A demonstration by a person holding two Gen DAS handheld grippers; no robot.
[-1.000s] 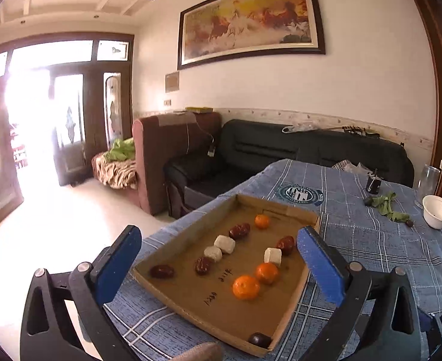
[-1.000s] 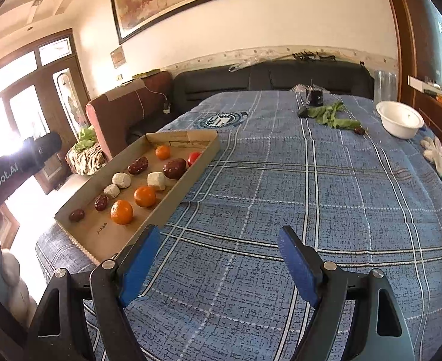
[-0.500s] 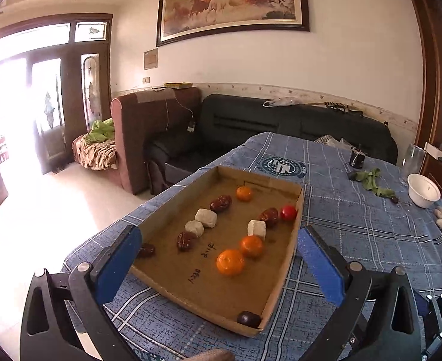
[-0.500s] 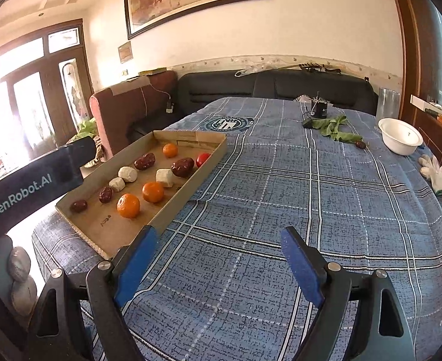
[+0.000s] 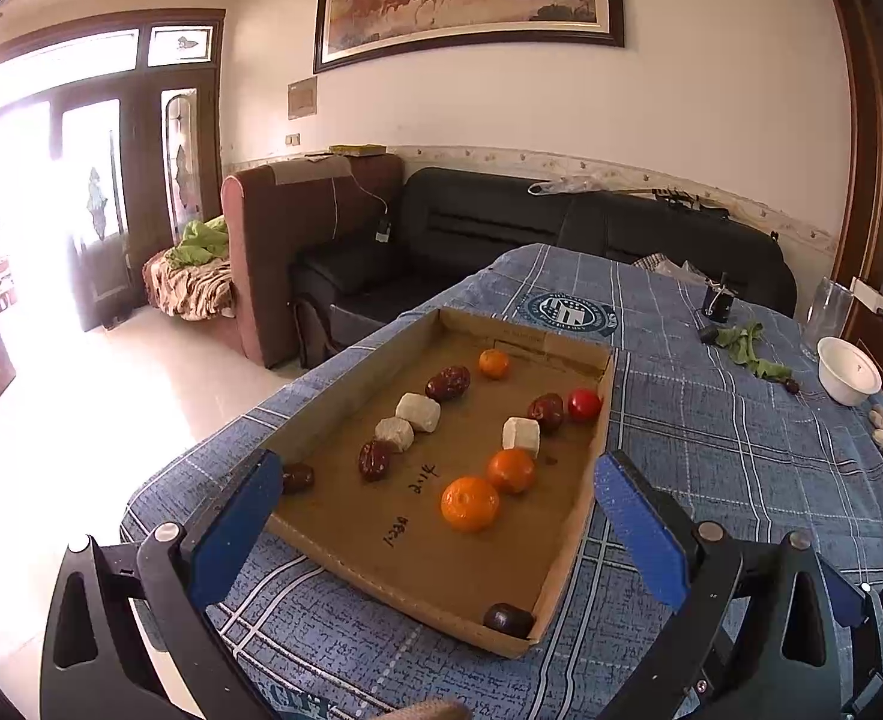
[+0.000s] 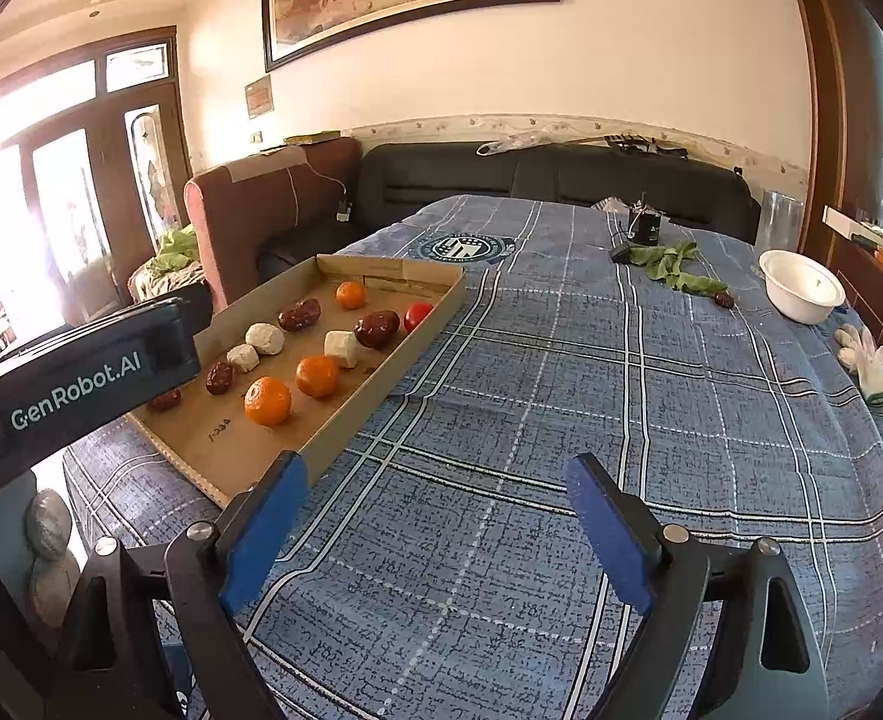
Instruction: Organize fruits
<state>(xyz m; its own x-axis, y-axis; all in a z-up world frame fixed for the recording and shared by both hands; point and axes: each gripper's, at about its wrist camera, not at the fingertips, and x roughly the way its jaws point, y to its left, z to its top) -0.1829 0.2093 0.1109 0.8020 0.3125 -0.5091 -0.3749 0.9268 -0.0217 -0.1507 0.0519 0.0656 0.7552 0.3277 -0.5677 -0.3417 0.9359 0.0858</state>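
Observation:
A shallow cardboard tray (image 5: 588, 468) (image 6: 381, 360) lies on the blue plaid table. In it are oranges (image 5: 469, 503) (image 6: 268, 401), dark red dates (image 5: 448, 383) (image 6: 376, 327), pale white lumps (image 5: 418, 412) (image 6: 265, 338), a red tomato (image 5: 583, 404) (image 6: 418, 315) and a dark fruit (image 5: 507, 618) in the near corner. My left gripper (image 5: 435, 531) hovers open over the tray's near end, holding nothing. My right gripper (image 6: 435, 525) is above bare cloth to the right of the tray; its jaws are opening and nothing is between them.
On the far right of the table are a white bowl (image 6: 804, 286), green leaves (image 6: 672, 267), a loose date (image 6: 724, 299), a small black object (image 6: 645, 227), a glass jar (image 6: 778, 222) and a white glove (image 6: 867, 360). Sofas stand behind the table.
The left wrist view has swung, so the tray sits more central and the tomato now shows. The right gripper's jaws have spread a little wider. No fruit has moved.

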